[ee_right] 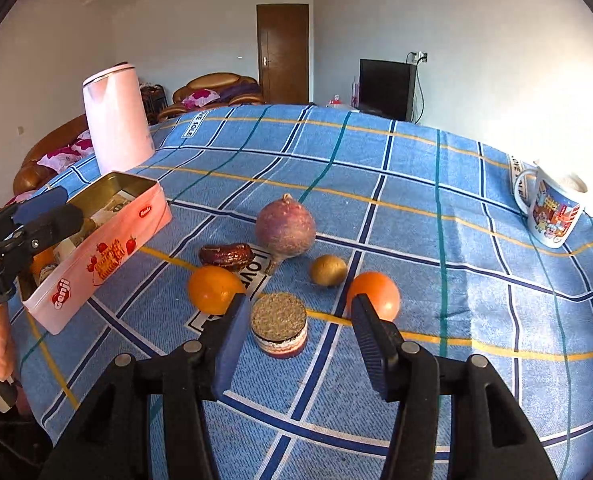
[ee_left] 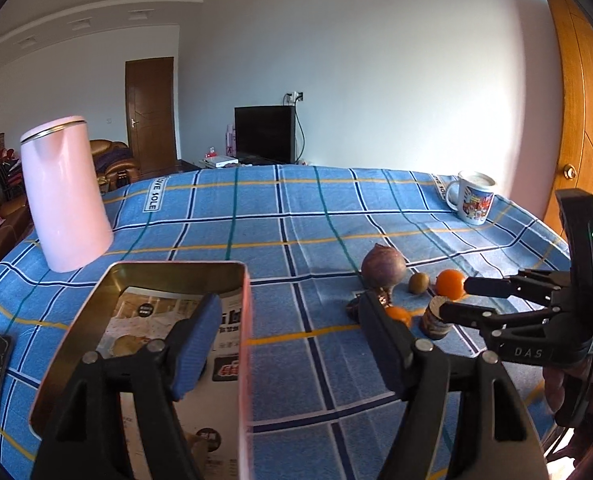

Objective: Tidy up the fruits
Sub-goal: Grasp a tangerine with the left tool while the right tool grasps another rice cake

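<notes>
A pink tin box (ee_right: 96, 264) lies open on the blue checked cloth; it also shows in the left wrist view (ee_left: 136, 320). My left gripper (ee_left: 288, 320) is open, one finger over the box, empty. Fruits lie to the right of the box: a purple round one (ee_right: 285, 227), a dark oblong one (ee_right: 226, 255), a kiwi (ee_right: 328, 270), two oranges (ee_right: 212, 288) (ee_right: 376, 294). A small round jar (ee_right: 279, 324) stands in front of them. My right gripper (ee_right: 296, 320) is open, its fingers on either side of the jar, not touching it. It shows in the left wrist view (ee_left: 456, 300).
A pink kettle (ee_right: 116, 120) stands at the table's far left. A printed mug (ee_right: 552, 212) stands at the far right near the edge. A wooden door (ee_left: 584, 120) is close on the right. Sofas and a TV are beyond the table.
</notes>
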`<action>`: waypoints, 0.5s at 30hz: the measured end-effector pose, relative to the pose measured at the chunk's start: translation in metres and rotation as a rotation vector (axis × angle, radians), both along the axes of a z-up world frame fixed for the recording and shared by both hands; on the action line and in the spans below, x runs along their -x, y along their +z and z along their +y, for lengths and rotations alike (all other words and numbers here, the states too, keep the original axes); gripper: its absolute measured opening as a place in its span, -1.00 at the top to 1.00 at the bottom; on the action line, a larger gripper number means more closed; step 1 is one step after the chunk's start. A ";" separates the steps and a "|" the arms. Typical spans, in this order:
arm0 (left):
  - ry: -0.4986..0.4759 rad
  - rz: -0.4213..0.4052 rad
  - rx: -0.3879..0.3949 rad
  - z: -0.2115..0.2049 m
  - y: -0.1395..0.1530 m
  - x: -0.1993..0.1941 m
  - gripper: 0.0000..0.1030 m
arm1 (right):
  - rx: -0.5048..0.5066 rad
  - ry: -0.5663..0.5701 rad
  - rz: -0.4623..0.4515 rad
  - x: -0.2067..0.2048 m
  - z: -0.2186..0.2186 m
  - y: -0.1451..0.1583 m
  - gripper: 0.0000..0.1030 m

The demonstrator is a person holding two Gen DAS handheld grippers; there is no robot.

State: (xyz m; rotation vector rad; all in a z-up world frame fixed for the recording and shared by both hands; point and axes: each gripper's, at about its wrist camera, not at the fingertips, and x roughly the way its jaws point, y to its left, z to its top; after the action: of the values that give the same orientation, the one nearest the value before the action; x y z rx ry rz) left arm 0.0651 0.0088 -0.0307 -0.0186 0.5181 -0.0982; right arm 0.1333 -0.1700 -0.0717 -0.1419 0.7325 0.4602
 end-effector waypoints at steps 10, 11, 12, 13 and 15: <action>-0.044 0.058 -0.015 -0.023 -0.011 -0.020 -0.42 | -0.010 0.043 0.122 -0.020 0.011 -0.021 0.28; -0.047 0.068 -0.017 -0.025 -0.013 -0.022 -0.42 | -0.010 0.044 0.120 -0.019 0.010 -0.021 0.28; -0.051 0.077 -0.015 -0.027 -0.015 -0.025 -0.42 | -0.009 0.042 0.114 -0.019 0.011 -0.020 0.28; -0.055 0.088 -0.012 -0.029 -0.017 -0.027 -0.42 | -0.013 0.035 0.100 -0.018 0.010 -0.018 0.28; -0.067 0.113 -0.009 -0.034 -0.020 -0.032 -0.42 | -0.025 0.003 0.064 -0.014 0.004 -0.014 0.28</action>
State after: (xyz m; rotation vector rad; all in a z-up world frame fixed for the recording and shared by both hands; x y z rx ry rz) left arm 0.0972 -0.0254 -0.0509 0.0017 0.6319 -0.1609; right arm 0.1474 -0.1660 -0.0855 -0.1053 0.7891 0.4783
